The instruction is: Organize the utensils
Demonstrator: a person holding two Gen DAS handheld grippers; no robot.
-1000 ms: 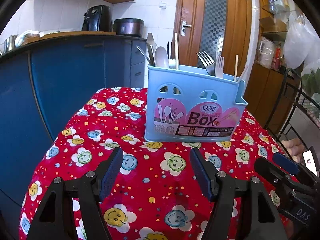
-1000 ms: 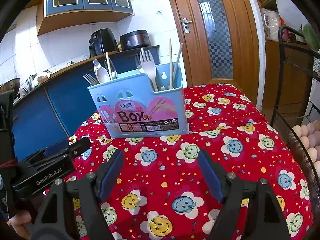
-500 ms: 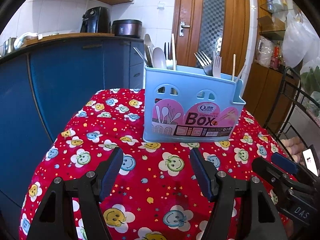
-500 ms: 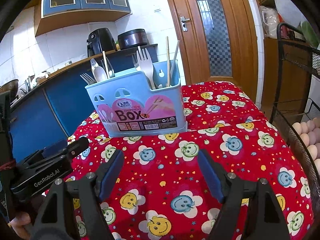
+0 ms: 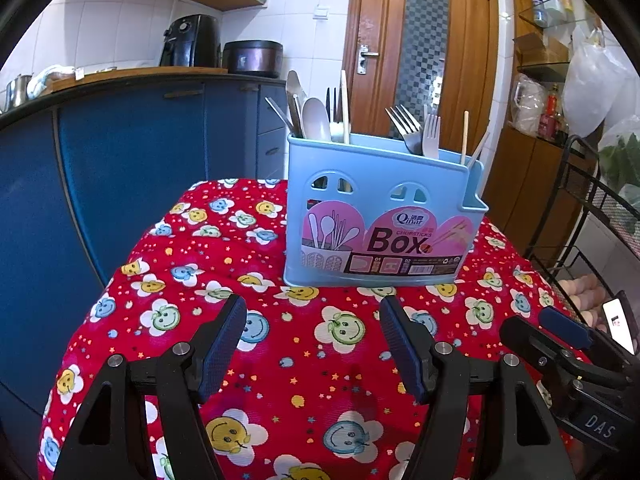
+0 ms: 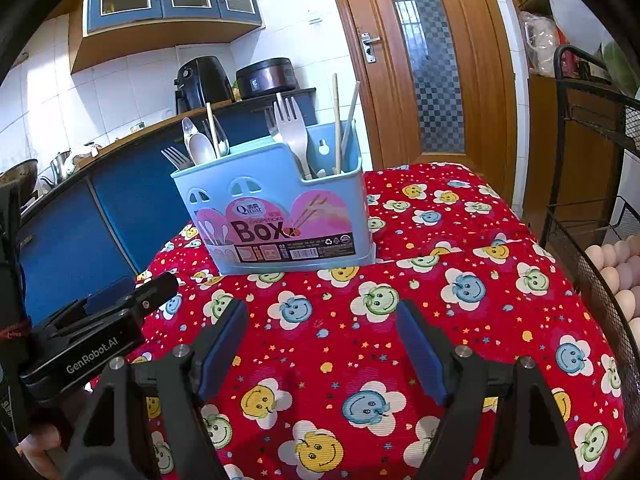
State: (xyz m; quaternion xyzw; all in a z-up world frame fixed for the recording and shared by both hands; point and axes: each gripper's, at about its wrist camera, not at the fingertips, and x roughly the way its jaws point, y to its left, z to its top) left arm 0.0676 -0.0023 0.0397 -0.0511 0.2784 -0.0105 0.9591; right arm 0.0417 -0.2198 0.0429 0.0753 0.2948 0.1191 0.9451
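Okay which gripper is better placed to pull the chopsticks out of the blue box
Probably right: in the right wrist view the chopsticks stand at the blue box's nearer end, ahead of the open, empty right gripper.

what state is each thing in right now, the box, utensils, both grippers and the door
utensil box: upright on the tablecloth, holding utensils
forks: standing tines up in the box
chopsticks: standing in the end compartment
left gripper: open, empty
right gripper: open, empty
door: closed
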